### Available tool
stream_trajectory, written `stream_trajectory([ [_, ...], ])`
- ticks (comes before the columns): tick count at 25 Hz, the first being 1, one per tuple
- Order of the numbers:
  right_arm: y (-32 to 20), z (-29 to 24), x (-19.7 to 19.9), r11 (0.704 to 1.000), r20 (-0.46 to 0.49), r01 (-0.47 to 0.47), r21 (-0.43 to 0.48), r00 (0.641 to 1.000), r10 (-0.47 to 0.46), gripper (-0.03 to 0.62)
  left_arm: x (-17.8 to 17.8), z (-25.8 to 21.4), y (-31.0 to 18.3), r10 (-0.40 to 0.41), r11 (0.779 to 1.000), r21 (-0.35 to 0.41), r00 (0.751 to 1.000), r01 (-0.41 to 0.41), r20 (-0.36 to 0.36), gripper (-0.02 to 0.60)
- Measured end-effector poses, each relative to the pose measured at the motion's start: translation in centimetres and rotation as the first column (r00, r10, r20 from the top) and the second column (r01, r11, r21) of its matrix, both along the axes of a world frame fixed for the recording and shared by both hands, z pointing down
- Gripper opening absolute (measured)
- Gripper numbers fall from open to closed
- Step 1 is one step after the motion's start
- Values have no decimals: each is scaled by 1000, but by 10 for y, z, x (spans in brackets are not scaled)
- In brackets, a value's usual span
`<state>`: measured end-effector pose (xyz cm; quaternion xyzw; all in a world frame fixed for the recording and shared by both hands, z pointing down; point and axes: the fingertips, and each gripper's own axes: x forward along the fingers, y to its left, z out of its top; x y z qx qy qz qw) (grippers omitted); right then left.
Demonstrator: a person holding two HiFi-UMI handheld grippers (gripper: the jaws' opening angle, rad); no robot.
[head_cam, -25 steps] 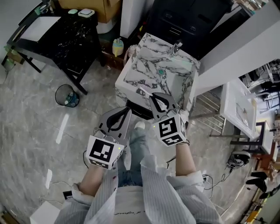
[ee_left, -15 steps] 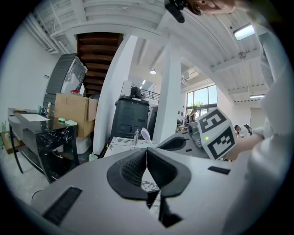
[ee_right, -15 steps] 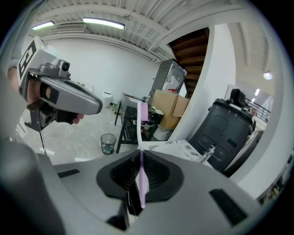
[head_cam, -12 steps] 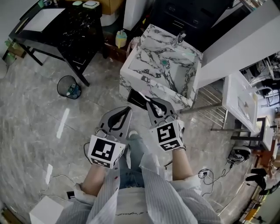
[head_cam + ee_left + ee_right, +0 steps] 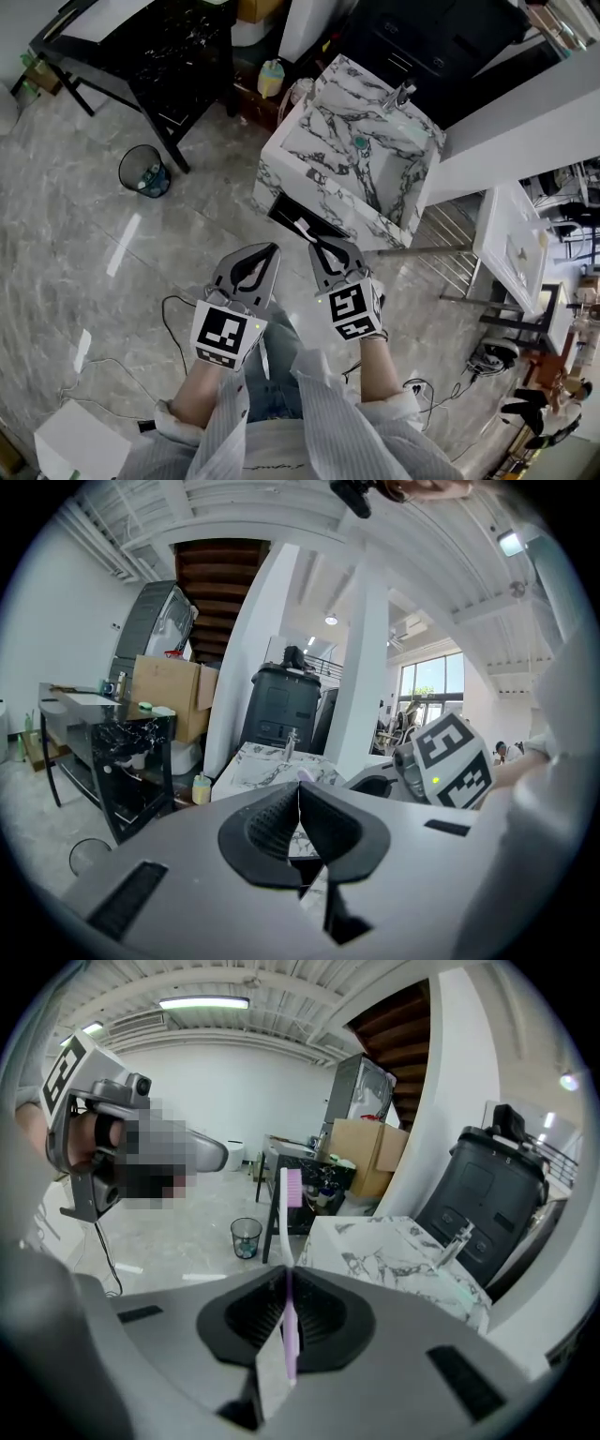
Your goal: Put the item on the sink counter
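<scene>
Toothbrush (image 5: 285, 1227): pinched upright in right gripper (image 5: 291, 1267), pink bristle end up, in the air just before marble sink counter (image 5: 314, 141) | left gripper (image 5: 299, 784): pressed together, empty, beside right one

Glossy veined marble sink counter (image 5: 302, 148); polished grey stone-look floor (image 5: 84, 225).
</scene>
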<state>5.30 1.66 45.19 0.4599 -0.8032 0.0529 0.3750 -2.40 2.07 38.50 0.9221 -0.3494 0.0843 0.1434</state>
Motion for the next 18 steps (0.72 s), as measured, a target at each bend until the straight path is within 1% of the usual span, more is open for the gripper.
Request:
stream_trajectory([
  [4,4,31,9,999,2,-2,-37,1000,2,31,10,27,5,-15,999,-37,1000,15,-11,15],
  [9,2,79,15,998,-17,-4,-59,1000,3,31,18,77,9,-32,996,-87,999,30,-22,15],
  [14,-6,134,14,998,-55,0,-62,998,-3,32,21,129,13,-26,992,-123,999,24,-19,16],
  [18,-24,184,17,998,-85,-5,-57,996,0,31,13,172,7,-54,990,-133,998,51,-20,15],
])
